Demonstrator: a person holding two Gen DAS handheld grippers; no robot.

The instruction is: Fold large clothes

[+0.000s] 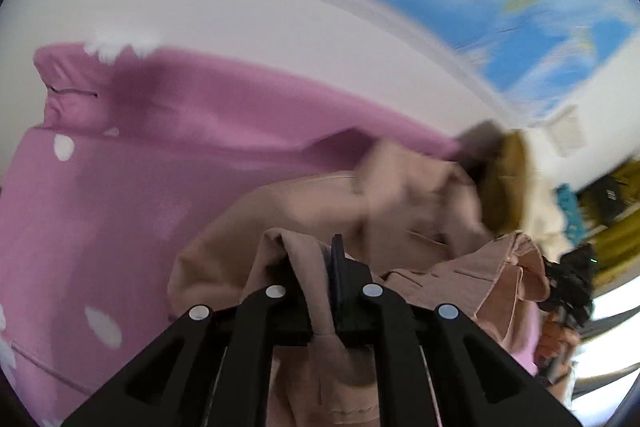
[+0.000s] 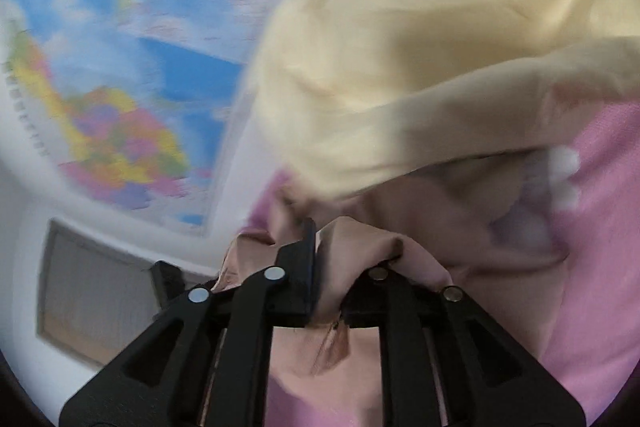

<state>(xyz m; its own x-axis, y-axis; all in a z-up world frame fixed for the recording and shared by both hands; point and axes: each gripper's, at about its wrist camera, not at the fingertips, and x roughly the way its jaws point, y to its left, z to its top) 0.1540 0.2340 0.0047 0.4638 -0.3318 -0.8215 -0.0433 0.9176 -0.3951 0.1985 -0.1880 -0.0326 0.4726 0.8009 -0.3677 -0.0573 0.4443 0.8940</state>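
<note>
Beige garment pinched in both grippers and lifted clear above a pink bedsheet dotted with white petals. Left gripper closed on a rolled hem or edge of the cloth, fabric bunched between the fingers and hanging down past them. Right gripper likewise clamped on a fold of the same pinkish-beige cloth, a gathered lump spilling over the right-hand finger. Seen from the right wrist, a broad pale-yellow sweep of fabric billowing above; hard to say whether lining or the same cloth lit through. World map on the wall behind, heavily blurred in both views, as is much of the cloth.

Handling, as a judgement: light, soft, woven material, limp rather than stiff, prone to sagging and twisting between the two grips. Seams and stitched panels visible in the left view, likely the firmest places to hold; corners, shoulder seams or the hem preferable to loose mid-panel cloth, which bunches and slips. Current grips look bunched rather than flat, so uneven hang and a skewed fold quite possible. Probably best spread taut, laid flat on the bed, then regripped at matching corners. Little risk of damage; main risk a lost pinch.
</note>
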